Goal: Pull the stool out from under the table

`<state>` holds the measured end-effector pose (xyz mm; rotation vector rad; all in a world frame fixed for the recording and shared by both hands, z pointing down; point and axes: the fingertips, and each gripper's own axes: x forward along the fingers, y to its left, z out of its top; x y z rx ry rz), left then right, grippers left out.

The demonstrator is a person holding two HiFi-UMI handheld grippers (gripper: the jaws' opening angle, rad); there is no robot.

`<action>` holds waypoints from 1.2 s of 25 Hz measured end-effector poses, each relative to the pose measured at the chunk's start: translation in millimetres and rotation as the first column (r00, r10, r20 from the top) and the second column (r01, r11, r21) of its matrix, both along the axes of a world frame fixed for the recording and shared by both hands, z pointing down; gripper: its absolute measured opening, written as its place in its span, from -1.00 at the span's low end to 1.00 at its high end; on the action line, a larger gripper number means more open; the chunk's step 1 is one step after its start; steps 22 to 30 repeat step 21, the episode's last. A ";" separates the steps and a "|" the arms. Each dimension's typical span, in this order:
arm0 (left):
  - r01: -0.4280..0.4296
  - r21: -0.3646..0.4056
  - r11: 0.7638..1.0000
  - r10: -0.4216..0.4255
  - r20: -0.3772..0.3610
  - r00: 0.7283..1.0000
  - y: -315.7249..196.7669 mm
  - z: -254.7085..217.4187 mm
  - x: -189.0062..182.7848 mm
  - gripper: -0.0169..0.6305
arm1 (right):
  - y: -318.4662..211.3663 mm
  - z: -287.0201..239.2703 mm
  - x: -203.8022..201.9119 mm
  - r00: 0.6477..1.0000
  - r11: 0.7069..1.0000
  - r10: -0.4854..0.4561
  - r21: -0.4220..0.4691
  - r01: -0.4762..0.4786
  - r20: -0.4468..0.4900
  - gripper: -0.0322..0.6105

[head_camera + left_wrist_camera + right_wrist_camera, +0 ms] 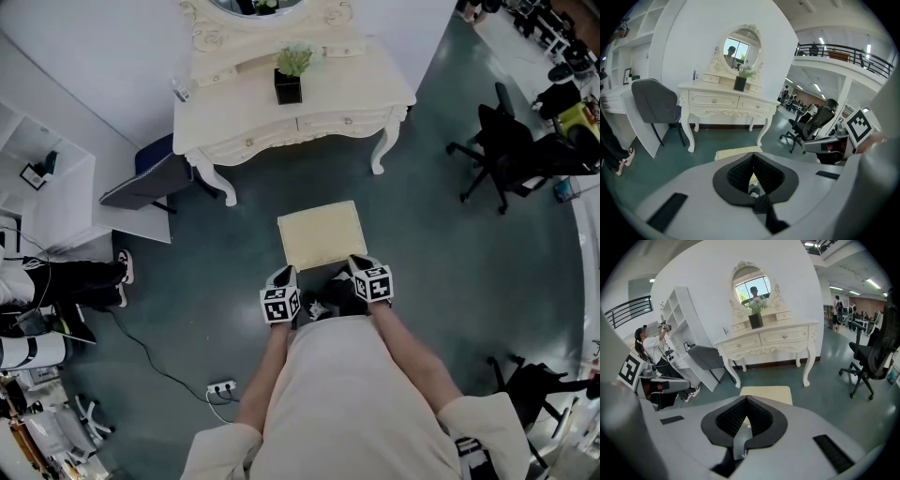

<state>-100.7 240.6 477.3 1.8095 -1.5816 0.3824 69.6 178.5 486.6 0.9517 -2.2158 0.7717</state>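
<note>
The cream square stool (pixel 322 234) stands on the green floor, well apart from the white dressing table (pixel 234 108) behind it. Both grippers hover at the stool's near edge, the left gripper (pixel 289 275) at its left corner and the right gripper (pixel 357 263) at its right corner. In the left gripper view the left gripper (pixel 752 155) is shut with nothing between its pads, and the stool (pixel 736 153) shows just beyond. The right gripper (pixel 746 398) is likewise shut and empty, above the stool (pixel 767 392). The dressing table (pixel 773 336) stands further back.
A black pot with a plant (pixel 289 80) sits on the table. A grey chair (pixel 148 178) stands left of it beside white shelves (pixel 42 178). Black office chairs (pixel 506 150) are at the right. A power strip (pixel 221 386) and cable lie near my left foot; a person (pixel 66 281) stands at left.
</note>
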 end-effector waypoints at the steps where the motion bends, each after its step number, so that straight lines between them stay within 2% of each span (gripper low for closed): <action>1: -0.002 0.001 1.000 0.002 0.000 1.000 0.3 0.0 0.2 -0.90 | 0.8 0.2 -0.2 1.000 1.000 -0.001 0.000 0.001 -0.001 -0.77; 30: 0.006 0.001 1.000 -0.006 -0.009 1.000 -0.5 -1.8 -1.4 -0.90 | 1.4 -0.3 -1.2 1.000 1.000 -0.009 -0.009 0.009 -0.003 -0.77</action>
